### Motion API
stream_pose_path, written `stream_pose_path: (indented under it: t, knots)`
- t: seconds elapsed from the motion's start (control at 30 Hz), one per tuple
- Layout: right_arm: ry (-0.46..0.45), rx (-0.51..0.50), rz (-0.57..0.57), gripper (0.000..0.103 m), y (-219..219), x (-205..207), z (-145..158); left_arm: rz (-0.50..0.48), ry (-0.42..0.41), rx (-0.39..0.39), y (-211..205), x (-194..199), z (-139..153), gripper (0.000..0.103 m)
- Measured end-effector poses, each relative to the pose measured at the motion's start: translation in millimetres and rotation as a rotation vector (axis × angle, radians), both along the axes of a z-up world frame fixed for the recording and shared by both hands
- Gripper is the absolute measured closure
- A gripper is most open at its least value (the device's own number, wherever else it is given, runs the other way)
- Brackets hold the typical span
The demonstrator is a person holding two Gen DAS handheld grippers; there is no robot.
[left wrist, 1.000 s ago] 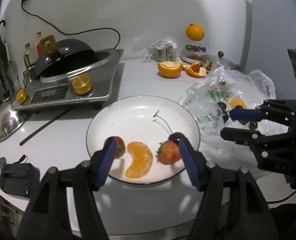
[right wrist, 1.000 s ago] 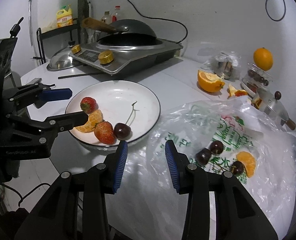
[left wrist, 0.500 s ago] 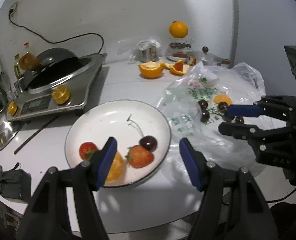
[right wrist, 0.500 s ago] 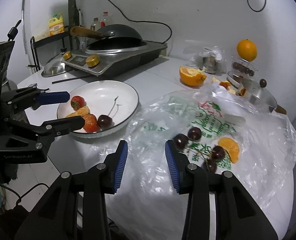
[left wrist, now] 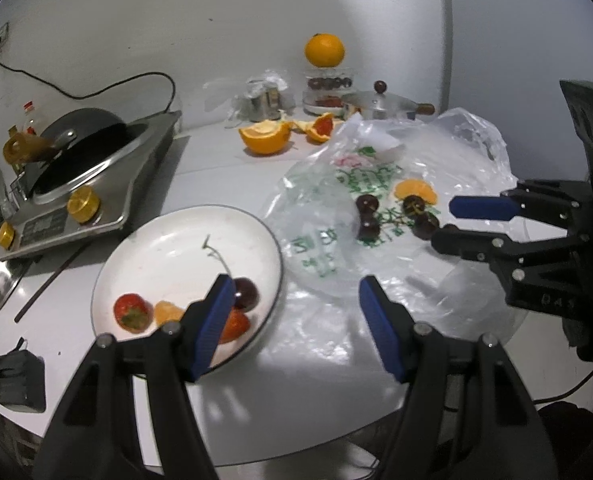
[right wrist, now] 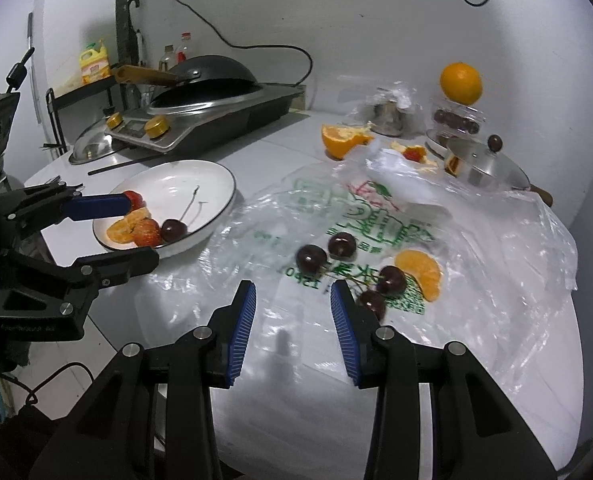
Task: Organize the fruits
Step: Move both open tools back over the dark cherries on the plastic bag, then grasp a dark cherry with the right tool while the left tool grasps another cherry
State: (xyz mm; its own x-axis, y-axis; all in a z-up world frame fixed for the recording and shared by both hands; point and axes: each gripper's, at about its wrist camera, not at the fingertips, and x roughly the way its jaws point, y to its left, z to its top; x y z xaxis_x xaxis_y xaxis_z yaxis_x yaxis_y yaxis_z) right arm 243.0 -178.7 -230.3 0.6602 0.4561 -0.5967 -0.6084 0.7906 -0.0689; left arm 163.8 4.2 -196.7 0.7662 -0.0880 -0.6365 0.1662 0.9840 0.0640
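From the left wrist: the left gripper (left wrist: 292, 320) is held open and empty, between the white plate (left wrist: 168, 248) at its left and the plastic bag (left wrist: 376, 208) ahead and right. The cherries (left wrist: 366, 216) and an orange segment (left wrist: 414, 191) are seen well ahead, nearer the right gripper (left wrist: 448, 222).

From the right wrist: the right gripper (right wrist: 293, 322) is held partly open, nothing between its jaws. The cherries (right wrist: 311, 259) lie just ahead, the nearest cherry (right wrist: 372, 301) beside the right fingertip, stems trailing across. Crinkled bag film is judged the only obstacle.
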Motion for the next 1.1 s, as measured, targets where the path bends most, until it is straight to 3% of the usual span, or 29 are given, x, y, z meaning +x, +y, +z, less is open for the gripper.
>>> stream_pose_path:
  t: [0.6,1.1]
  knots:
    - [0.033,0.023,-0.081,0.062,-51,19,-16,-0.073,0.044,0.023,-51,15,-9,0.037]
    - [0.088,0.028,-0.064,0.062,-60,37,-40,-0.101,0.082,0.039,-75,30,-19,0.037]
